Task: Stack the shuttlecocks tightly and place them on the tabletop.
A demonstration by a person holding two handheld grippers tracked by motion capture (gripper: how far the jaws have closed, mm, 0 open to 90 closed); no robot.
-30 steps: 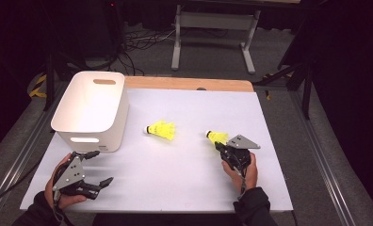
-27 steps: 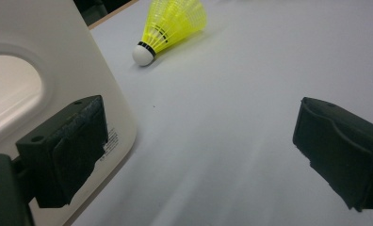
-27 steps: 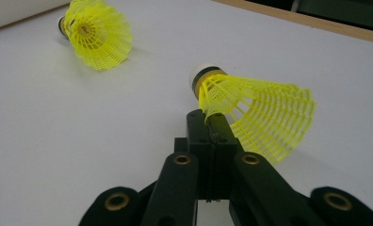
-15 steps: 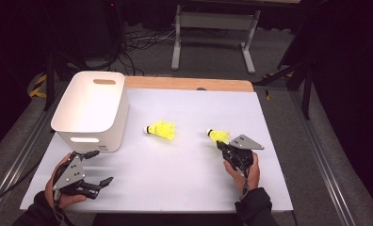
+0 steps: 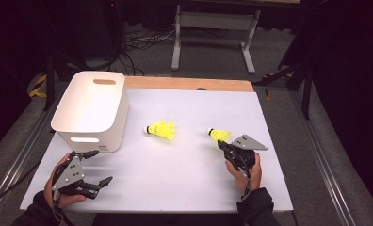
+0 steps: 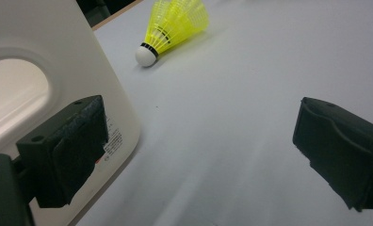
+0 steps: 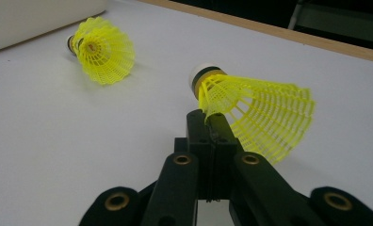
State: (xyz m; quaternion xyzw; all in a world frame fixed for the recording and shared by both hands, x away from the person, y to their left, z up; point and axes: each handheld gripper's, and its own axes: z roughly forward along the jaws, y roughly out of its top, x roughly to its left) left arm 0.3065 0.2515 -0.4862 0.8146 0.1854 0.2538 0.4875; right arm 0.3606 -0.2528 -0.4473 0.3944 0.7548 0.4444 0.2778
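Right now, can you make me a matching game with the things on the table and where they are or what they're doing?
Things:
1. white bin
2. loose shuttlecock
3. left gripper
4. right gripper

States:
A. jaws wide open, holding nothing
B. lying alone mid-table
C. pinching a yellow shuttlecock's skirt
D. standing at the table's left side

Pairs: 1-D, 2-B, 3-A, 4-C

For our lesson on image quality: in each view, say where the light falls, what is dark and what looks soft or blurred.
High view: the white table is lit, the surroundings are dark. Left gripper view: the near black pads look soft, the yellow shuttlecock sharper. Right gripper view: the gripped shuttlecock is crisp over a faint shadow, the far one slightly soft.
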